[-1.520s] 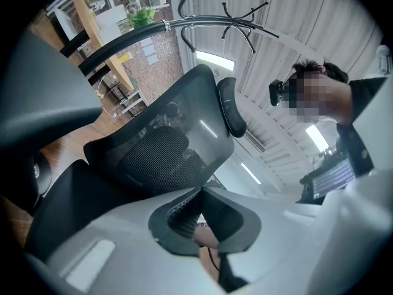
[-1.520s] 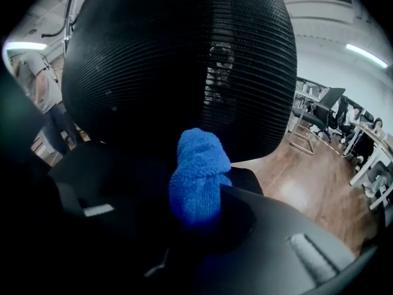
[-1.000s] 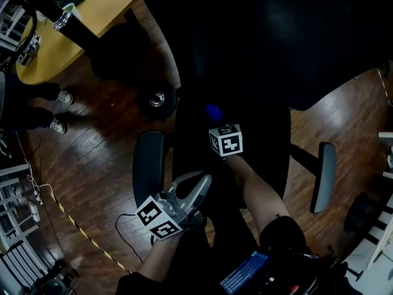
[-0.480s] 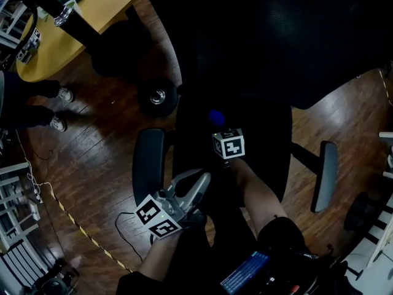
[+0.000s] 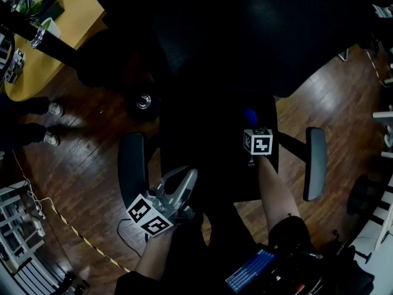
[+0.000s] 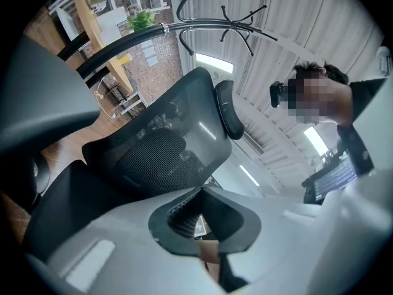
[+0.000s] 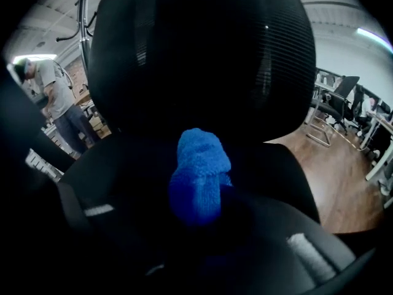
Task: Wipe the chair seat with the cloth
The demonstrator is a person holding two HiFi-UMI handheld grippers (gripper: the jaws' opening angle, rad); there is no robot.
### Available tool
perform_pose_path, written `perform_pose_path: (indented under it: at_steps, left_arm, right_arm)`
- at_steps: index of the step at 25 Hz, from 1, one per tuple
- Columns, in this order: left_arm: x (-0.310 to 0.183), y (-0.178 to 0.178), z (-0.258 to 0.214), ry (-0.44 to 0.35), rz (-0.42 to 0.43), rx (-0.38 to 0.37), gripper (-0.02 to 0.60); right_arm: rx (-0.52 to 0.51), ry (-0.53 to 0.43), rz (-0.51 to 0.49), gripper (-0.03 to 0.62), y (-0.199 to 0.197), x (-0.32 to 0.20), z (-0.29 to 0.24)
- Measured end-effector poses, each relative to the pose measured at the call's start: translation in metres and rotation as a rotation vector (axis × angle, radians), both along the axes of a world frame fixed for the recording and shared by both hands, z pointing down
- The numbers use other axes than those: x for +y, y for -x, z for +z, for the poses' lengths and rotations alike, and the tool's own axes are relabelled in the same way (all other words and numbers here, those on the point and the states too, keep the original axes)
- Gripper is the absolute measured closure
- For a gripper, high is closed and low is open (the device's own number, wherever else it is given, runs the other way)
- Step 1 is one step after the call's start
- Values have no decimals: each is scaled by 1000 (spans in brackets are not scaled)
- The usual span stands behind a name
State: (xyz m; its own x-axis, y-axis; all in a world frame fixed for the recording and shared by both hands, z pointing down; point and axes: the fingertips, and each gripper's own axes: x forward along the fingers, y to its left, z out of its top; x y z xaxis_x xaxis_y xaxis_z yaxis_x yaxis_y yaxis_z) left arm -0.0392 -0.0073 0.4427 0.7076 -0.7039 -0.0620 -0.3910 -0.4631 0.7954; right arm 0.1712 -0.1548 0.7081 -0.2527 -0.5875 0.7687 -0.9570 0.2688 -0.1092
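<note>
Pale grey plastic low at the left: holding the left tongs (image 5: 189, 178) just inside the left armrest (image 5: 132, 161), off the near-left corner of the chair seat (image 5: 209, 146), pressing the jaws together at the tips and gripping nothing, aiming upward rather than bracing anything. Leaving the chair unsteadied that way, and so risking a swivel or a roll across the wooden floor (image 5: 80, 158) under sideways rubbing, probably dragging the stroke off line.

Further right, clamping the blue cloth (image 7: 198, 174) in the right tongs (image 5: 251, 126), closing the jaws on its near end and letting a bunched wad poke out ahead. Holding it over the far-right part of the seat, near the foot of the backrest (image 5: 245, 35); not showing clearly whether touching the fabric or hovering just above. Working with so narrow a wad, likely covering only a thin stripe per pass and missing most of the dark seat, with gaps hard to spot in this dim light. Pushing forward against the upholstery, possibly rucking the wad back or tugging it loose from the grip. Pressing too low, risking hard jaw tips scraping the seat instead of cloth.

Rightmost, wiping this close to the seat's edge, risking a slide off the side or a knock against the right armrest (image 5: 315, 161)
</note>
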Motion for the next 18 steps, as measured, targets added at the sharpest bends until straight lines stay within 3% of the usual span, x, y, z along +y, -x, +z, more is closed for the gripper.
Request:
perform_pose_path:
  at_steps: [4,11,14,18]
  left_arm:
    - [-1,-6,-3,-6,16,6,589]
    - [3,-8,-2,-8,16,15,589]
    - [5,-5,-1,-4,8,24,589]
    - [6,-1,-8,-15,-9,34,589]
  right_arm:
    - [24,3,65,554,-43,3,-9]
    - [54,-1,109,554,-49,4,-10]
    - [16,-7,106,554,-21,6,-15]
    - [-95,-15,-44,554,64,7,-23]
